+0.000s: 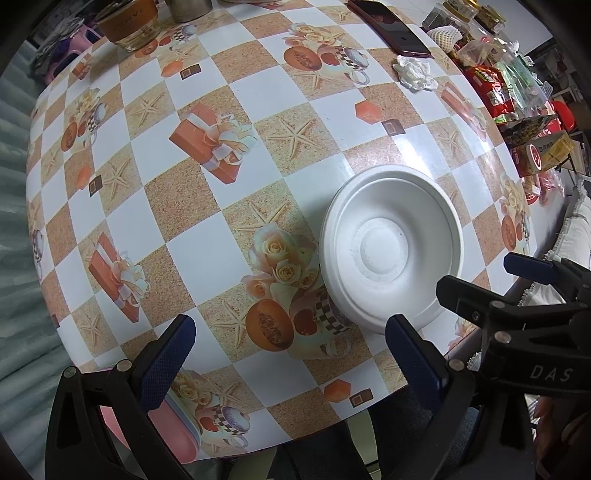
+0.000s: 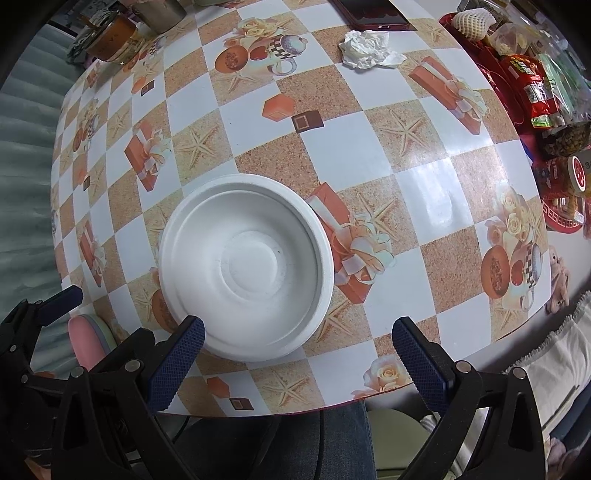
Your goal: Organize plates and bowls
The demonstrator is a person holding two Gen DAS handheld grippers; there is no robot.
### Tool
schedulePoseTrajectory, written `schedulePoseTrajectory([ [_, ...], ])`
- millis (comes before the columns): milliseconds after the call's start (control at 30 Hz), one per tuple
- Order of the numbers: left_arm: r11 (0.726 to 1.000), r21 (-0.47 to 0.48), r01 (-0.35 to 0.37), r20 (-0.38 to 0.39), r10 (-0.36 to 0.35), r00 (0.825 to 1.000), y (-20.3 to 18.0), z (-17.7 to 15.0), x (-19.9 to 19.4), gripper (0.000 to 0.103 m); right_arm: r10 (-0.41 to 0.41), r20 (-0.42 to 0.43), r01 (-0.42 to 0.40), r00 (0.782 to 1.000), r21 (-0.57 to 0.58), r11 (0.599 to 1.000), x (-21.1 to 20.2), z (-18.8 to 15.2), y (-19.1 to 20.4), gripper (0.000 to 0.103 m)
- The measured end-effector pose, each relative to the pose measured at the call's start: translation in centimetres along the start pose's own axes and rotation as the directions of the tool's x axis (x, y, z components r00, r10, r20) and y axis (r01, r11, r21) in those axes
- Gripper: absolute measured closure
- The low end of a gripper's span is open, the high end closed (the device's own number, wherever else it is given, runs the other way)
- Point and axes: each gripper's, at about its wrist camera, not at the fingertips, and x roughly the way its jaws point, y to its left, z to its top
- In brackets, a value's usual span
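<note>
A white foam bowl (image 1: 391,247) stands upright and empty on the patterned table, near its front edge; it also shows in the right wrist view (image 2: 247,266). A stack of pastel plates, pink on top (image 1: 173,428), lies at the table's front left edge, partly behind my left gripper; it also shows in the right wrist view (image 2: 86,339). My left gripper (image 1: 291,350) is open and empty, above the table edge left of the bowl. My right gripper (image 2: 299,347) is open and empty, just in front of the bowl; it also shows in the left wrist view (image 1: 487,277).
A crumpled tissue (image 2: 365,50), a dark red phone (image 1: 391,27), an orange-banded glass cup (image 1: 129,24) and a metal cup (image 1: 188,9) stand at the far side. Snack packets (image 2: 532,88) crowd the right edge. The table edge (image 2: 295,411) is close below the grippers.
</note>
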Motion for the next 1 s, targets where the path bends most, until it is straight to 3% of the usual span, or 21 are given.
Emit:
schedulePoseTrajectory([
  [1000, 1.000, -0.002, -0.010, -0.005, 0.010, 1.000, -0.43, -0.16, 0.09, 0.000, -0.002, -0.008, 0.002, 1.000, 0.019, 1.000, 0.02, -0.34, -0.59, 0.001],
])
